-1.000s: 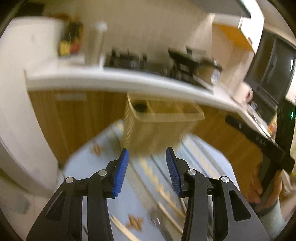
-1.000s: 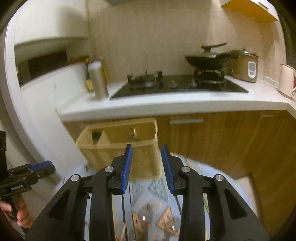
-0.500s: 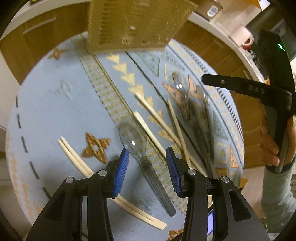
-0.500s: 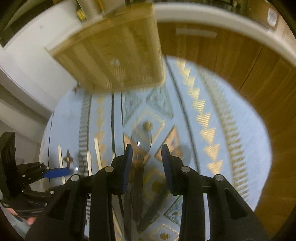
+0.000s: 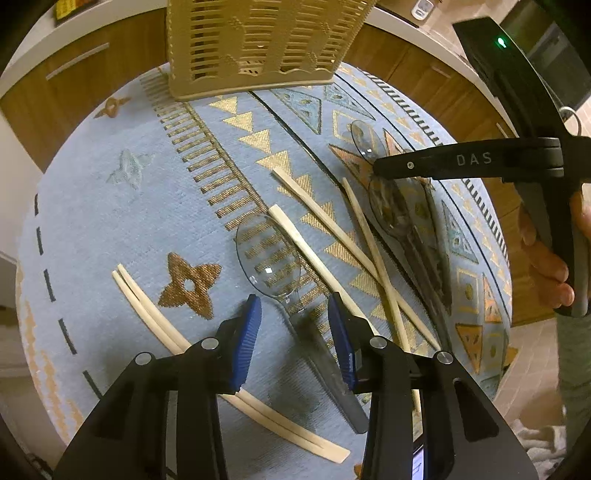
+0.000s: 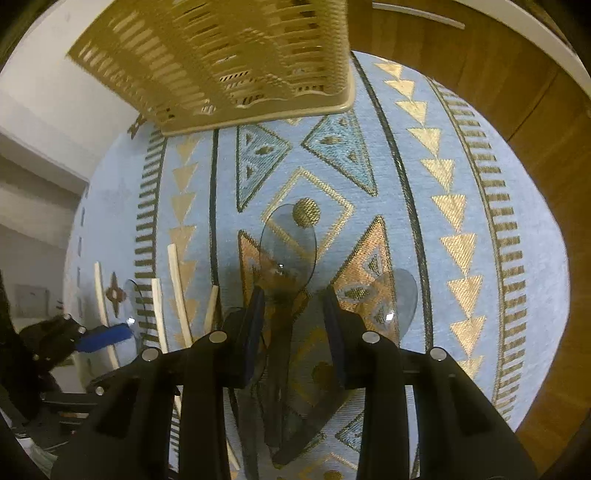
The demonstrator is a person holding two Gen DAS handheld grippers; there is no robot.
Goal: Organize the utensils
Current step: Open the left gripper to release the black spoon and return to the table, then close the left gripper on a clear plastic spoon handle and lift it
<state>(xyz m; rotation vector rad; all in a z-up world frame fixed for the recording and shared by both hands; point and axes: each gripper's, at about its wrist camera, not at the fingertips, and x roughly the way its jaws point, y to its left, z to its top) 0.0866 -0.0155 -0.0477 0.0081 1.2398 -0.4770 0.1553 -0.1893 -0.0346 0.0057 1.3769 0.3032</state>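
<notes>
A round table with a blue patterned cloth (image 5: 110,206) holds loose utensils. A clear plastic spoon (image 5: 269,258) lies between the fingers of my open left gripper (image 5: 294,306), handle toward me. Several pale wooden chopsticks (image 5: 332,229) lie around it, a pair (image 5: 147,306) at the left. A pile of clear spoons (image 5: 399,206) lies to the right. My open right gripper (image 6: 295,306) hovers over that pile, straddling a clear spoon (image 6: 288,243); another spoon (image 6: 399,299) lies just right. A beige slotted utensil basket (image 5: 258,48) stands at the far edge, also in the right wrist view (image 6: 240,62).
Wooden cabinet fronts (image 6: 517,85) and a white counter edge (image 5: 74,33) surround the table. The right gripper's body (image 5: 517,162) and the hand holding it reach in from the right in the left wrist view. The left gripper (image 6: 99,339) shows at lower left in the right wrist view.
Both grippers have tilted down from facing the kitchen counter and lowered toward the table. Each now straddles a clear spoon. Both stay open.
</notes>
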